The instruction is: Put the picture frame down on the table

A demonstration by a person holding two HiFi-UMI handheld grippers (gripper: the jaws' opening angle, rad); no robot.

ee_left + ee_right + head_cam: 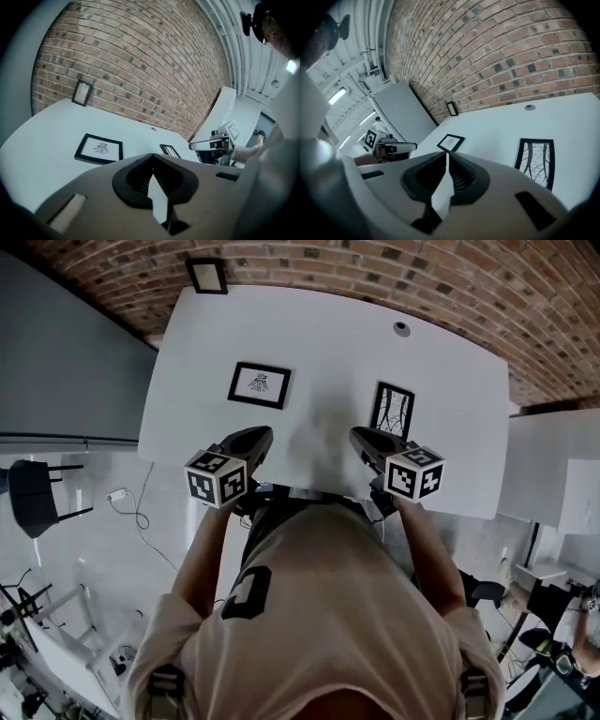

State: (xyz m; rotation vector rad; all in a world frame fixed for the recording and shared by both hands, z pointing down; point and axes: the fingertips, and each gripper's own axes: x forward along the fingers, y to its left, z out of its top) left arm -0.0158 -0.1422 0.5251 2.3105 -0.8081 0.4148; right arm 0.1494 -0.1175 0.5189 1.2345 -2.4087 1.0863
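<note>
A white tabletop point(328, 334) runs up to a red brick wall point(375, 268). The black rectangular picture frame with a branch drawing point(393, 411) lies flat on the tabletop, at about 1 o'clock from the tips of the right gripper point(356, 434) and just beyond them, not touched. The right gripper's jaws are drawn all but together, with only a thin slit between them and nothing in it. The left gripper point(263, 432) hangs over the near edge of the tabletop with its jaws pressed together, empty. At 12 o'clock from it, well apart, a second black frame with a small dark sketch point(260, 384) also lies flat. A small dark frame point(206, 276) stands at the far edge against the wall, at 11 o'clock from the tabletop's middle.
</note>
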